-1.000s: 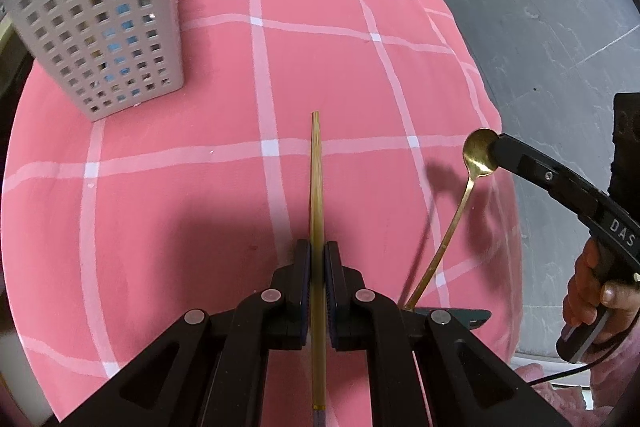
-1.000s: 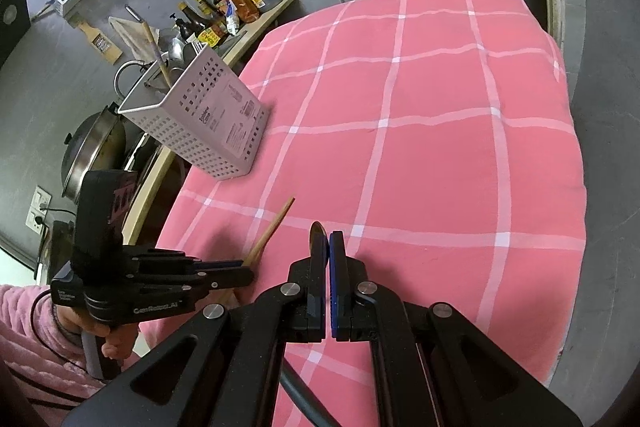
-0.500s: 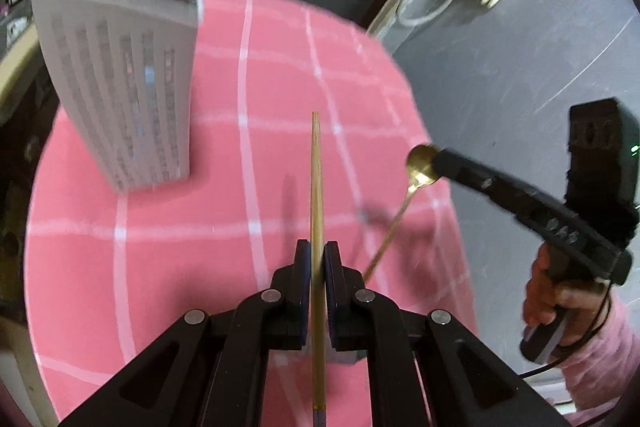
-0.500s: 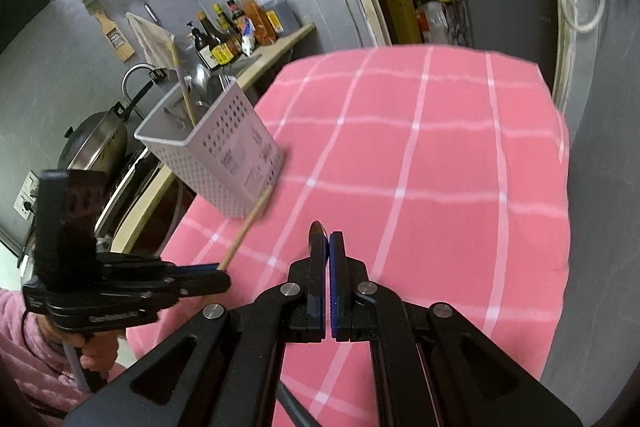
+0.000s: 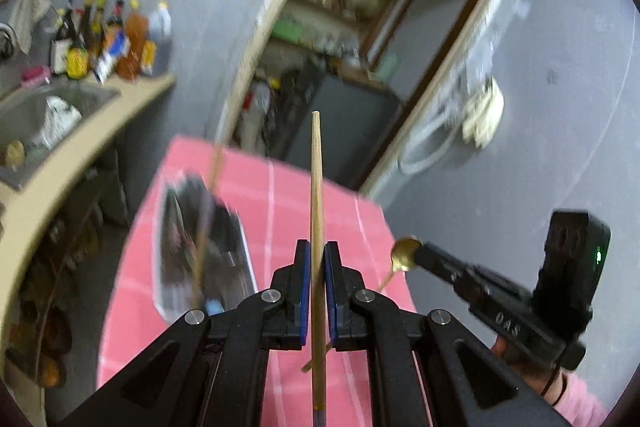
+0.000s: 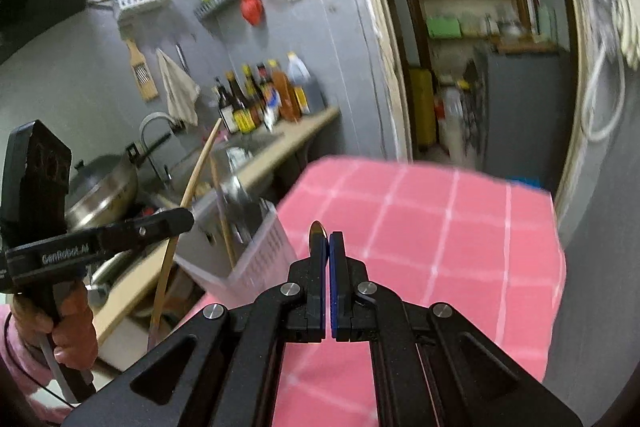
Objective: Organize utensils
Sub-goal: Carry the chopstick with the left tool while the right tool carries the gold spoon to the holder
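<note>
My left gripper (image 5: 317,251) is shut on a long wooden chopstick (image 5: 316,179) that points forward, high above the pink checked table (image 5: 280,195). My right gripper (image 6: 329,239) is shut on a gold spoon (image 6: 317,228), of which only the bowl's edge shows above the pads. In the left wrist view the spoon (image 5: 403,254) hangs handle-down from that gripper at the right. A white perforated utensil holder (image 6: 264,255) stands at the table's left edge with a chopstick and other utensils in it. It lies below and left of both grippers, blurred as the holder (image 5: 236,263).
A kitchen counter (image 6: 280,147) with a sink, a wok (image 6: 104,195) and sauce bottles (image 6: 260,95) runs along the left of the table. An open doorway with a dark fridge (image 6: 520,107) lies beyond the table's far end. A person's hand (image 6: 68,323) holds the left gripper.
Both grippers have risen well above the table and tipped up, so the room now fills the views. The chopstick and spoon stayed gripped. The holder now appears lower, seen from above.
</note>
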The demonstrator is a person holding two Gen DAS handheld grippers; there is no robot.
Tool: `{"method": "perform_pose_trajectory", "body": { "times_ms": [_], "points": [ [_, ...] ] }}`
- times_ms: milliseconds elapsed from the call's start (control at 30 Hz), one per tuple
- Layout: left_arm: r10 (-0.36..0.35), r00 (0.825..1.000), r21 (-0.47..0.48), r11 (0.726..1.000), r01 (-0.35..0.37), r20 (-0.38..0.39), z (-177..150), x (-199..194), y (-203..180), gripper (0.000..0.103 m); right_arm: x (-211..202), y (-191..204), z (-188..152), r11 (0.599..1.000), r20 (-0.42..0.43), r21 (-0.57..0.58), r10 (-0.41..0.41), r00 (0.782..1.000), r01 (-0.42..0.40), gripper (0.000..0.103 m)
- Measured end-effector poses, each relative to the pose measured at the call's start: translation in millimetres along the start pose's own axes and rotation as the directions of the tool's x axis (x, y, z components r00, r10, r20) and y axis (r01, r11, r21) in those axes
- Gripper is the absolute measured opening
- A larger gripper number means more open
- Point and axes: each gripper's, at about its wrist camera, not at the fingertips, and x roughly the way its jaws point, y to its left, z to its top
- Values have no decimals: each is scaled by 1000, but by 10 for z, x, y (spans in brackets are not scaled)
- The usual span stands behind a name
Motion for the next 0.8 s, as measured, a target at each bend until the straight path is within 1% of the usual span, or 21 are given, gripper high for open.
{"method": "perform_pose_trajectory", "body": {
  "times_ms": [100,200,300,367,433,567,600,633,700,733,800],
  "points": [
    [30,995,-12,1000,-29,93,212,-101,91,7,38,176,255,999,65,-30,13,998,-12,2],
    [74,983,-33,997,-69,170,359,-118,197,7,121,355,459,997,115,-75,11,993,-2,2],
    [122,960,-55,992,-111,252,453,-125,307,7,262,547,592,991,130,-136,2,992,16,2],
    [144,944,-63,989,-131,297,494,-128,357,7,375,666,633,984,120,-174,-6,993,27,2],
    [168,923,-54,986,-160,345,499,-74,386,7,466,760,634,978,102,-207,-10,995,31,2],
    [199,904,-68,980,-188,378,452,54,456,7,566,915,560,959,64,-280,-29,998,46,2],
    [206,902,-69,979,-194,381,445,82,476,7,579,941,538,954,54,-296,-32,998,46,2],
    [212,900,-68,977,-201,382,431,109,489,7,583,961,526,951,46,-306,-35,998,47,2],
    [234,890,-57,972,-230,391,379,157,493,7,588,972,489,947,29,-317,-35,999,42,2],
    [242,887,-52,969,-242,393,359,177,500,7,595,975,466,947,19,-319,-36,999,40,2],
    [247,888,-42,967,-251,388,326,194,490,7,590,960,443,949,10,-312,-36,999,37,2]
  ]
}}
